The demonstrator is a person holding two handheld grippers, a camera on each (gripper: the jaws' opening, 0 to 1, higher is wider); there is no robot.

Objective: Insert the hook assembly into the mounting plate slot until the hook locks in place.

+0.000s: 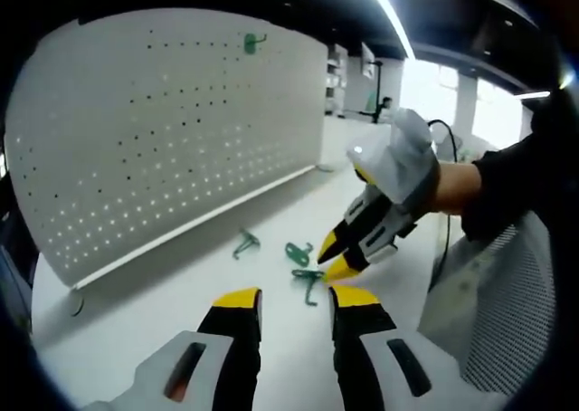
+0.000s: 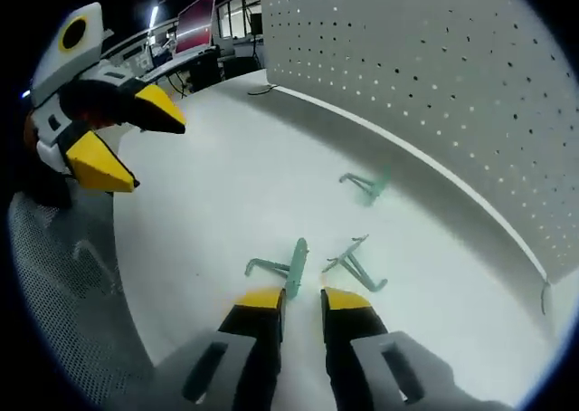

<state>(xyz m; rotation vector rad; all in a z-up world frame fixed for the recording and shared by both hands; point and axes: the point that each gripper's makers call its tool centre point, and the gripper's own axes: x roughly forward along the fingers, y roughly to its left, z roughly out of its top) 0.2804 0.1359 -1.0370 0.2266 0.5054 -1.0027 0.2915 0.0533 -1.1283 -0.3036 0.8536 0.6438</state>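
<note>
Nearest my right gripper [image 2: 301, 299], low in the right gripper view, a green hook [image 2: 288, 268] lies just ahead of the slightly parted jaws, which hold nothing. A second hook [image 2: 355, 260] lies beside it and a third [image 2: 366, 186] sits higher, near the pegboard [image 2: 434, 67] at upper right. In the left gripper view my left gripper [image 1: 296, 298] is parted and empty at bottom centre; one hook [image 1: 254, 42] hangs on the board, top centre.
</note>
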